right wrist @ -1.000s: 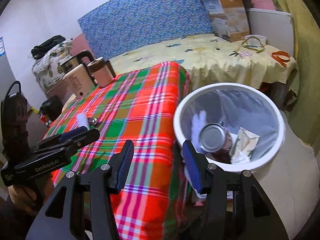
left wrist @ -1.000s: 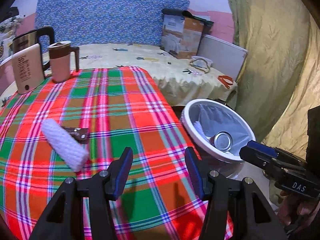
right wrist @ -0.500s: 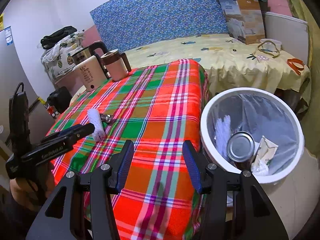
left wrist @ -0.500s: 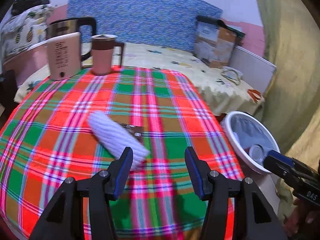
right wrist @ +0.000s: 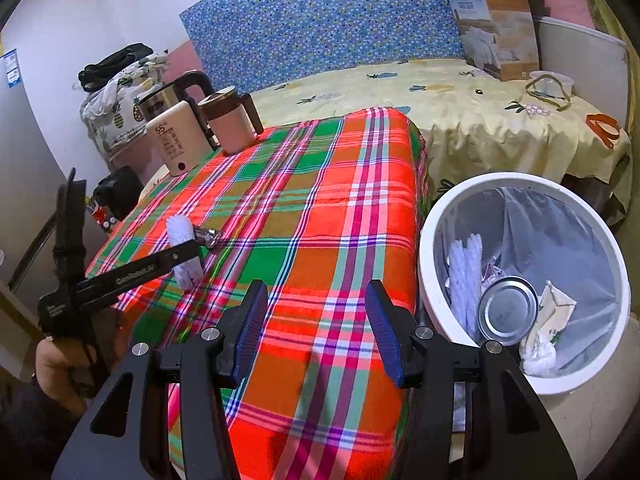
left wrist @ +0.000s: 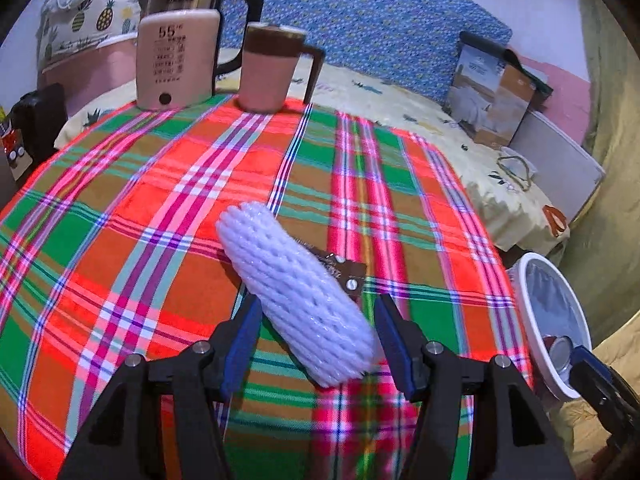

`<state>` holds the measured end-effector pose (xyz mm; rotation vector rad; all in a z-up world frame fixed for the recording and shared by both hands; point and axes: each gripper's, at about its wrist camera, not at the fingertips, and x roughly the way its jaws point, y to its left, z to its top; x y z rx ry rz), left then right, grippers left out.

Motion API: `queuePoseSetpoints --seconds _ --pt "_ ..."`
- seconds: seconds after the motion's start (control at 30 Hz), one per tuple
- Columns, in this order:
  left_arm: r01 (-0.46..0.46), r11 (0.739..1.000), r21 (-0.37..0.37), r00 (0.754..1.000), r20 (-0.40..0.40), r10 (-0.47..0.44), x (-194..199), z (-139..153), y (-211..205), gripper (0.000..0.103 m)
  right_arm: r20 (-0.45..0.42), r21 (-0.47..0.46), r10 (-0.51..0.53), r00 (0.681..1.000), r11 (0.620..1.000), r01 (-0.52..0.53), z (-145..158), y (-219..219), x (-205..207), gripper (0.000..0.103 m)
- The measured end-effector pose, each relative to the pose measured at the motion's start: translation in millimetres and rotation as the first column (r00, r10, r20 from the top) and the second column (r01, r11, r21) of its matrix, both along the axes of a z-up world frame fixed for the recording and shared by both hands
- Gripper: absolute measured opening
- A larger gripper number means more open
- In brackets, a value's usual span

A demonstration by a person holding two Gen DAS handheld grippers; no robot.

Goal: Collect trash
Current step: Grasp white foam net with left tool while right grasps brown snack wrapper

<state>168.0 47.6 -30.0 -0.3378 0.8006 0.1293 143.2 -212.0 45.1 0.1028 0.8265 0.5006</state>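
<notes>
Reaching for pickup: left gripper (left wrist: 316, 336) fingers opening astride white foam net (left wrist: 296, 296), lower centre of frame on the plaid worktop (left wrist: 120, 216), not yet pinching. Right gripper (right wrist: 316, 328) parted, empty. Next: close, carry to trash bin (right wrist: 436, 224).

"55" on pink kettle (left wrist: 176, 64)
</notes>
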Motion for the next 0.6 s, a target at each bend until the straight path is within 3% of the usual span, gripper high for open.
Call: queuePoseSetpoints --seconds 0.03,0.2,0.3,0.6 --pt "0.001 1.000 0.003 1.000 -0.011 -0.001 0.9 -2.6 0.9 0.059 -0.001 -0.001 0.002 1.000 1.000 -0.002 0.0 1.0 0.8 0.053" --pt "0.012 1.000 0.001 1.000 -0.010 -0.012 -7.8 -5.8 9.6 0.031 -0.003 -0.006 0.026 1.000 1.000 -0.026 0.1 10.9 3.4 0.053" --pt "0.025 1.000 0.006 1.000 -0.001 -0.025 -16.1 -2.4 15.5 0.026 -0.005 -0.012 0.063 0.998 0.998 -0.064 0.1 22.9 3.6 0.053" --pt "0.015 0.999 0.030 1.000 0.015 -0.015 -35.2 6.5 44.3 0.025 -0.006 -0.047 0.202 0.979 0.978 -0.202 -0.9 71.0 8.3 0.053"
